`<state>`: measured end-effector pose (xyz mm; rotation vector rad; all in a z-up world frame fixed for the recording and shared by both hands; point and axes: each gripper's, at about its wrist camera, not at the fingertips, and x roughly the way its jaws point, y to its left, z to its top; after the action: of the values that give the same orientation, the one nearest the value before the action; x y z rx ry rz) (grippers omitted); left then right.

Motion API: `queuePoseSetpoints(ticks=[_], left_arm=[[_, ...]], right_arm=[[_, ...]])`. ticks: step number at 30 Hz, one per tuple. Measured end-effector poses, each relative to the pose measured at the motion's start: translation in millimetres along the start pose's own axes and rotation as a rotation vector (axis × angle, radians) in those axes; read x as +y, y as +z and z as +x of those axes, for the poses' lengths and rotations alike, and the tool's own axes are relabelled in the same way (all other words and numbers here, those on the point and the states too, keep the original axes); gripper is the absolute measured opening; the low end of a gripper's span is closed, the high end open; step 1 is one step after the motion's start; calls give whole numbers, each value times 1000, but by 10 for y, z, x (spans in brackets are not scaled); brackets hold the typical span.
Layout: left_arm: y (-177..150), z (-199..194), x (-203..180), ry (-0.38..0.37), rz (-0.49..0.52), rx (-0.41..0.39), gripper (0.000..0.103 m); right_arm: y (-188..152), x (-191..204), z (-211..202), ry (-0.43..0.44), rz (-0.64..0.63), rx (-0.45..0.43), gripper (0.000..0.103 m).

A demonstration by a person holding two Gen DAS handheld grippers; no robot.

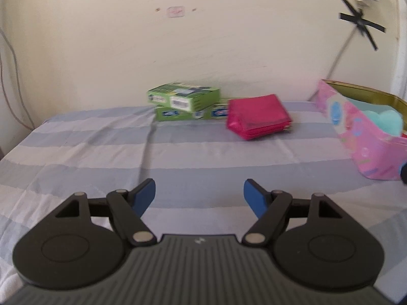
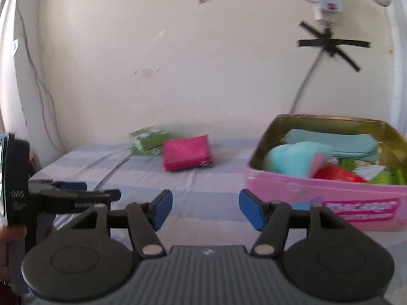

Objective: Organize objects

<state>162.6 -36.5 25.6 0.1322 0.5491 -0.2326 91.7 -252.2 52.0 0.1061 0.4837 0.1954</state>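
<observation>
Two stacked green boxes (image 1: pixel 183 104) lie at the far edge of the striped bed by the wall, with a magenta pouch (image 1: pixel 258 117) just right of them. A pink tin box (image 1: pixel 366 137) stands at the right and holds teal cloth, a red packet and green packets (image 2: pixel 328 157). My left gripper (image 1: pixel 199 197) is open and empty, hovering over the bed well short of the pouch. My right gripper (image 2: pixel 206 208) is open and empty, left of the tin (image 2: pixel 330 198). The pouch (image 2: pixel 187 156) and green boxes (image 2: pixel 148 141) show beyond it.
The striped sheet (image 1: pixel 101 157) covers the bed. A cream wall (image 1: pixel 203 38) with taped cables (image 1: pixel 361 23) stands close behind. The left gripper's body (image 2: pixel 51 198) sits at the left in the right wrist view.
</observation>
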Motion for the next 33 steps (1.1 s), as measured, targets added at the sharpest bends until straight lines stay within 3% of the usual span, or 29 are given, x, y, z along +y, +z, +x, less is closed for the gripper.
queuePoseSetpoints(ticks=[9, 22, 25, 28, 33], left_arm=[[-76, 184, 232, 9, -91, 39, 78], [-98, 206, 410, 28, -171, 45, 78], [-101, 231, 407, 27, -169, 55, 78], [-108, 248, 396, 24, -165, 66, 78], [-112, 248, 396, 19, -167, 72, 79]], right_arm=[[10, 293, 473, 48, -71, 74, 62], [365, 542, 1517, -22, -177, 61, 93], [465, 527, 1811, -27, -161, 65, 103], [533, 465, 2073, -68, -135, 84, 103], [632, 281, 2390, -18, -41, 174, 103]])
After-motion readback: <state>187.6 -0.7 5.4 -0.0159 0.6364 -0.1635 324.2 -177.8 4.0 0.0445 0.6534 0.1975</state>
